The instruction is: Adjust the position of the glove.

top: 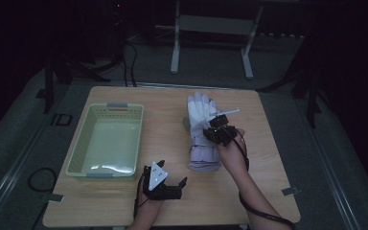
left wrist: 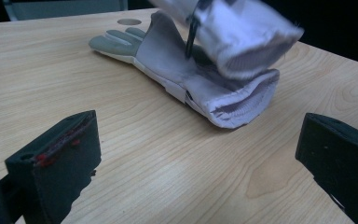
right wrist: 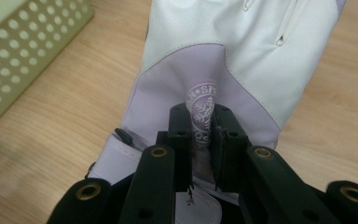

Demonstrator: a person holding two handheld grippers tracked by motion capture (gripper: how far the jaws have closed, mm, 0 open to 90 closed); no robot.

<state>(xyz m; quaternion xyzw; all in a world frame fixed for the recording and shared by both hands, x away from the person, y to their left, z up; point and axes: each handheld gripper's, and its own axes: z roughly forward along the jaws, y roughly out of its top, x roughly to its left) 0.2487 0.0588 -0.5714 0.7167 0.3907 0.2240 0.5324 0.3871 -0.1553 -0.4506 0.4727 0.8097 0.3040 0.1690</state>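
Looks like a glove-stacking or glove-sorting job on a wooden table. The right gripper has its jaws pinched narrow on a fold of the top glove, right at the purple patch with the snowflake logo. Grabbing a bunched-up bit of fabric makes sense, since a flat glove gives nothing else to bite on.

In the left gripper view that top glove hangs in the air, cuff end drooping, just above a second glove that lies flat on the table with its fingers pointing away. So the held one is lined up over the other, maybe to be laid on it or carried off, hard to say which.

The left gripper sits near the front edge of the table with its jaws wide and nothing between them, well apart from the gloves. My guess is it's parked there on standby.

A pale green basket stands on the left side of the table, near the left gripper, probably where the gloves end up.
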